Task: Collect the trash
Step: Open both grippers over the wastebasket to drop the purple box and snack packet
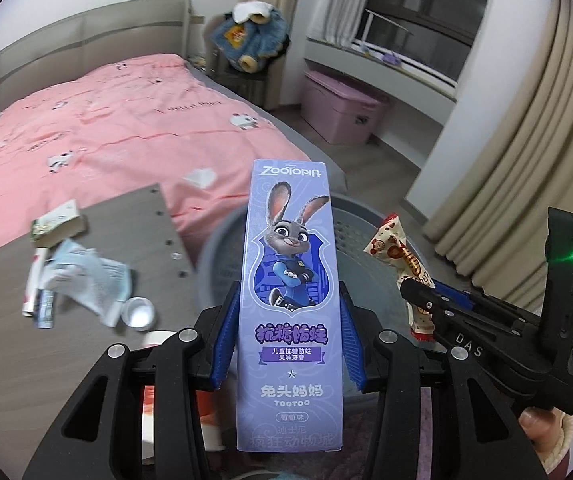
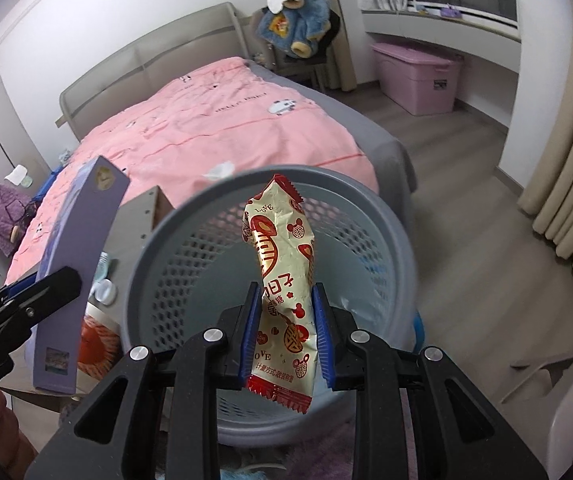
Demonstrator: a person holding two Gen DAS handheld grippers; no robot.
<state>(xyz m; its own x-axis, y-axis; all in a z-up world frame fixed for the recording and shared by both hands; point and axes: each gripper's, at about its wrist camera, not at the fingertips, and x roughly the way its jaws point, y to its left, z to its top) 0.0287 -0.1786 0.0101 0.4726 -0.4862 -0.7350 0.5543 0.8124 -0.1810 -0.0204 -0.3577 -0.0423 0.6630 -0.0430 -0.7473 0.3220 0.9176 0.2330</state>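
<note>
Your left hand-held gripper (image 1: 290, 344) is clamped on an upright purple toothpaste box (image 1: 291, 300); your right hand-held gripper (image 2: 286, 332) is clamped on a cream-and-red snack wrapper (image 2: 282, 280). Both items hang over the grey mesh basket (image 2: 206, 216). Left of the basket, the grey surface (image 1: 134, 216) carries crumpled paper (image 1: 86, 276), tubes (image 1: 40, 292), a small cup (image 1: 138, 312). Beyond it: pink bed (image 1: 106, 120).

Glossy printed cardboard toothpaste box (image 1: 289, 304), crinkled shiny foil snack wrapper (image 2: 284, 280) — over a matt perforated plastic basket (image 2: 370, 216).

left gripper (image 1: 290, 334) clamped, right gripper (image 2: 286, 332) clamped
</note>
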